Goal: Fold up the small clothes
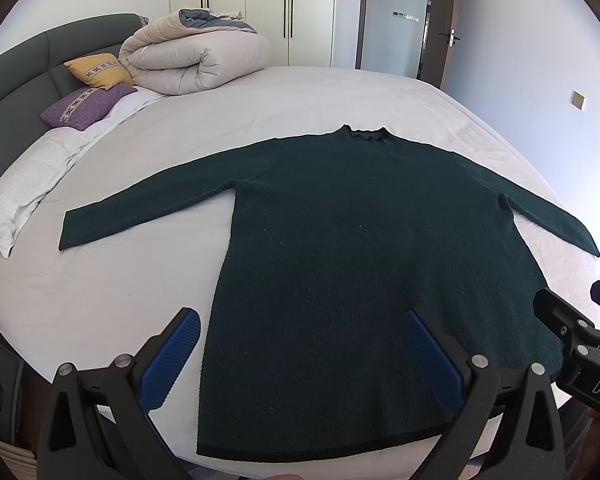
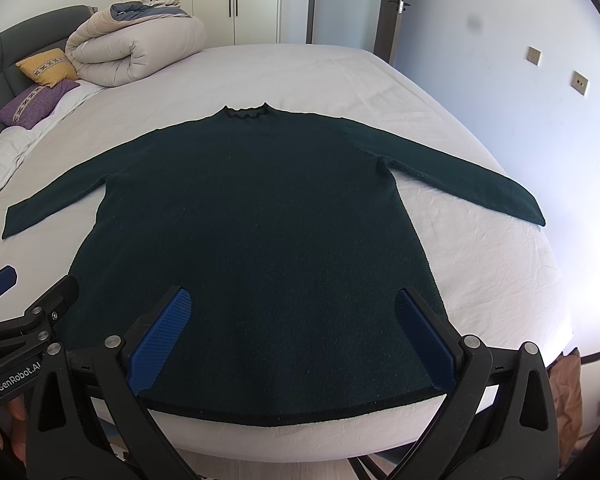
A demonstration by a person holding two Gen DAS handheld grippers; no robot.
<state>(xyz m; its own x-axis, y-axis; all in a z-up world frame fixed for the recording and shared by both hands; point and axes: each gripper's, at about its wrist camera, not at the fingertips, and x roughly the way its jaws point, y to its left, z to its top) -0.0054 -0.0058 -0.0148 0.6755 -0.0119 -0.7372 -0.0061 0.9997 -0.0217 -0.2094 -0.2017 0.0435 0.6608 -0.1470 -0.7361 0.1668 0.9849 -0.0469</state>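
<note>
Nearest, held above the hem: left gripper (image 1: 300, 356) with jaws spread wide and nothing between them, right gripper (image 2: 294, 334) likewise wide apart and empty, side by side at the foot edge of the bed (image 1: 340, 92), probably squared up this way so each can drop onto its own half of the garment. Just beyond the blue pads (image 2: 160, 340), the dark green sweater (image 2: 252, 240), laid flat and face up on the white sheet, black-trimmed hem (image 2: 292, 416) close to the mattress edge, within easy reach for a first pinch. Further out, both sleeves spread sideways, left sleeve (image 1: 140, 208) and right sleeve (image 2: 460, 176) lying straight and apart from the body, seemingly smoothed for folding inward first. Beyond that, the ruffled collar (image 2: 246, 113) pointing away toward the far side. No fold made yet, by the look of it. Farthest, well clear of the work area: rolled duvet (image 1: 196, 60), yellow cushion (image 1: 100, 70) and purple cushion (image 1: 84, 106) against the headboard (image 1: 20, 72), presumably pushed aside for room.
</note>
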